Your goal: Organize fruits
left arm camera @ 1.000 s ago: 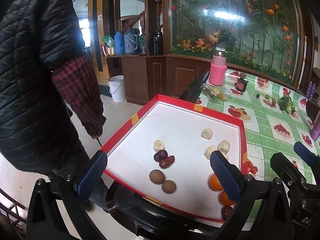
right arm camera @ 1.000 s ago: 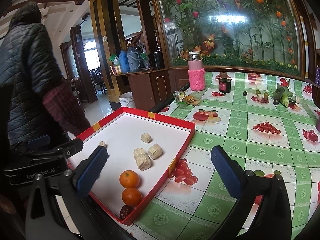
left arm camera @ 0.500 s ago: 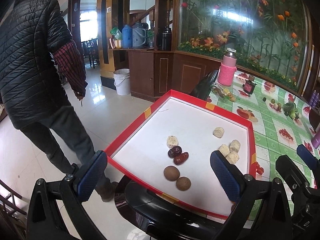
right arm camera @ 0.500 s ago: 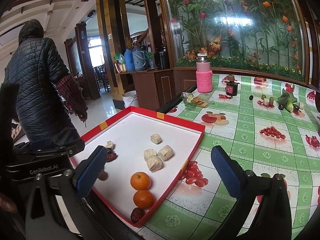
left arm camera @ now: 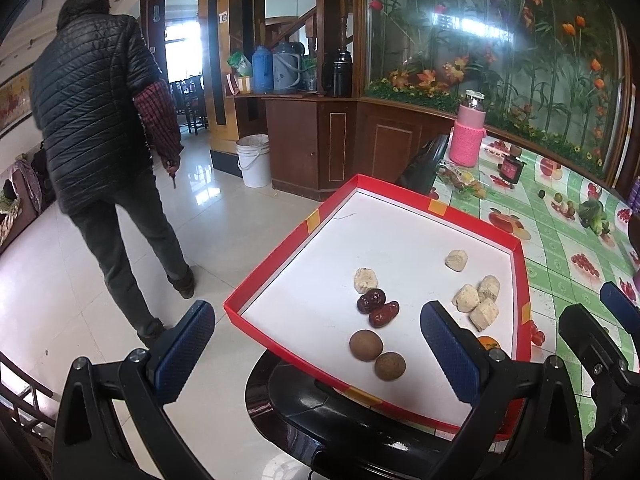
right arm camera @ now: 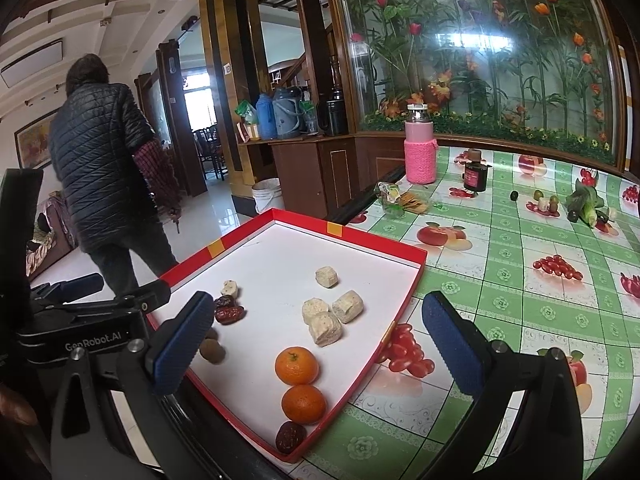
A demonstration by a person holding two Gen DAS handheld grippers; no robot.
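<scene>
A red-rimmed white tray (left arm camera: 276, 254) (right arm camera: 376, 238) sits at the table's near-left corner. In it lie two red dates (left arm camera: 378, 307) (right arm camera: 229, 313), two brown round fruits (left arm camera: 377, 354) (right arm camera: 212, 350), several pale chunks (left arm camera: 478, 304) (right arm camera: 326, 318), two oranges (right arm camera: 298, 382) and a dark date (right arm camera: 291, 436) at the front corner. My left gripper (left arm camera: 316, 354) is open and empty, held above the tray's near-left edge. My right gripper (right arm camera: 316, 342) is open and empty, above the tray's right front part near the oranges.
A green fruit-print tablecloth (right arm camera: 520, 300) covers the table. A pink-sleeved bottle (right arm camera: 420, 146), a small dark jar (right arm camera: 475, 174), snack wrappers (right arm camera: 400, 200) and small vegetables (right arm camera: 584, 204) stand at the back. A person in a black jacket (left arm camera: 104, 120) walks away on the tiled floor at left.
Both grippers have pulled back and risen a little, so more of the tray shows. The person at left has walked farther away. Both grippers stay open.
</scene>
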